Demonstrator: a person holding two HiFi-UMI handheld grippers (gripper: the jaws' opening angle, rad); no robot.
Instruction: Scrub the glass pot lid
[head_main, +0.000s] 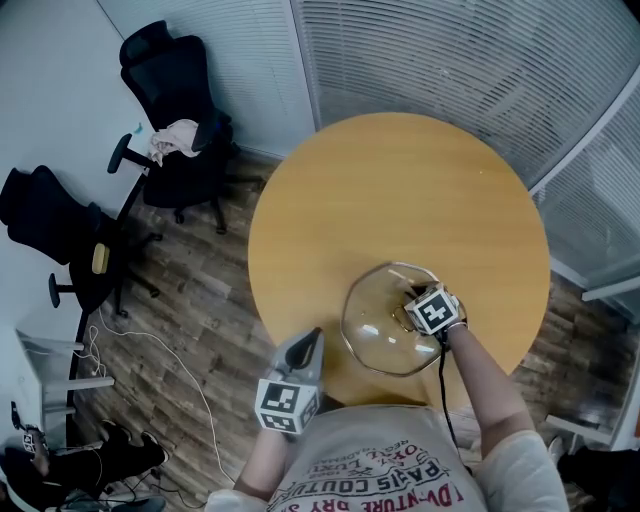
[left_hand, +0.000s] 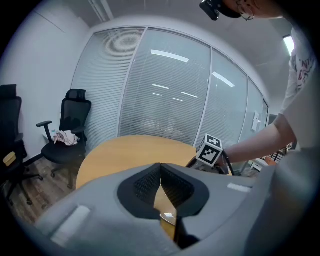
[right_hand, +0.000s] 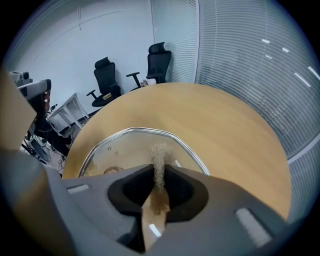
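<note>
Round wooden table (head_main: 400, 180), office blinds behind, and I'm live. My right gripper (right_hand: 159, 176) is clamped on a thin brown scouring pad (right_hand: 160, 159), whose fuzzy tip sits over the glass pot lid (right_hand: 125, 150). The lid lies on the table's near side: clear glass, bright metal rim, tiny vent hole. I judge it stiff, slick and breakable, best steadied at the rim. My left gripper (left_hand: 161, 172), jaws together on nothing, hovers near the lid's left.
</note>
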